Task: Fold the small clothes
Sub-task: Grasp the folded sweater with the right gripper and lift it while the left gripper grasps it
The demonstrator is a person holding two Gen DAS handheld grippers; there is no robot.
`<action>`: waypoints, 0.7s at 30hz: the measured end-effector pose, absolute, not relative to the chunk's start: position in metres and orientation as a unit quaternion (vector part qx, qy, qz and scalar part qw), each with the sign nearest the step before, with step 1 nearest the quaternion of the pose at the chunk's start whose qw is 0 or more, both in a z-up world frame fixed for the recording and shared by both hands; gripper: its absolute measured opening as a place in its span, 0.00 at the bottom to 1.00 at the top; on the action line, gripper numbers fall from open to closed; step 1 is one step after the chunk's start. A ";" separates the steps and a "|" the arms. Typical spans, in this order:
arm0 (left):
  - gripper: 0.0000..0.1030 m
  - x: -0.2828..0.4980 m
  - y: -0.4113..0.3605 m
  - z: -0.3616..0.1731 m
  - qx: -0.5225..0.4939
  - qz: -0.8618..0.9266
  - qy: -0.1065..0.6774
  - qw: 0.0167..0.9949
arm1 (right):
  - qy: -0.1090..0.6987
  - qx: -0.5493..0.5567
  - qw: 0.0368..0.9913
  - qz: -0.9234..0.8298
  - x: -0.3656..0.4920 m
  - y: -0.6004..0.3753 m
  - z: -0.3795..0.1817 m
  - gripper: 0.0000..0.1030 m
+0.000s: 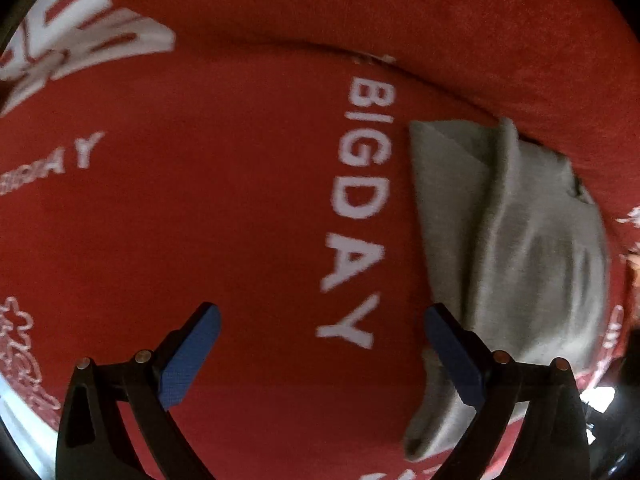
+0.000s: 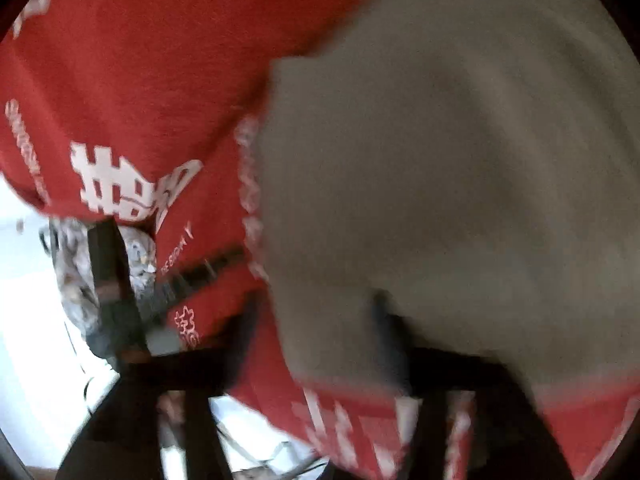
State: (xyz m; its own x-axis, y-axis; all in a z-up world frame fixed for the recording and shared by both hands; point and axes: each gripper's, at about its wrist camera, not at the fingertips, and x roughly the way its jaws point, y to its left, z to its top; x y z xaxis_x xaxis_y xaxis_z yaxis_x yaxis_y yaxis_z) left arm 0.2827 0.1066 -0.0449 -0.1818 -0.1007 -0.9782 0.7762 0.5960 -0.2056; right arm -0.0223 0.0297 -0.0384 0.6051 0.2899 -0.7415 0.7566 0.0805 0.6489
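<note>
grey garment (image 1: 520,240) on red cloth (image 1: 240,200)

We see a red cloth (image 1: 248,208) printed "BIG DAY" in white, spreading across the surface; a white emblem (image 1: 80,32) sits at ten o'clock. In the right wrist view, a mottled grey bundle (image 2: 80,276) lies at eight o'clock, beyond the cloth's edge.

It looks like a home, though little shows. A red cloth (image 1: 240,208) printed with white "BIG DAY" lettering and festive motifs covers the bench, with a small grey garment (image 1: 520,240) lying on it. Past the cloth's edge in the right wrist view are a pale bright floor (image 2: 28,320) and a mottled grey bundle (image 2: 80,276), too blurred to identify.
</note>
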 end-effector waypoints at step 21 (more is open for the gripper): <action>0.99 0.235 0.062 -0.063 0.134 -0.459 0.764 0.434 | 0.088 0.826 0.531 -0.168 -0.097 0.034 -0.063 0.08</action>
State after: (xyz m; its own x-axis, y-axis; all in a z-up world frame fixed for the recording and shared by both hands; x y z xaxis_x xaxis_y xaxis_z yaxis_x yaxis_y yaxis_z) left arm 0.2352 0.0616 -0.0631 -0.5869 -0.1933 -0.7862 0.6032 0.5433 -0.5839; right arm -0.0974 0.0343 -0.0632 0.9281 -0.0328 -0.3709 0.3236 -0.4215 0.8471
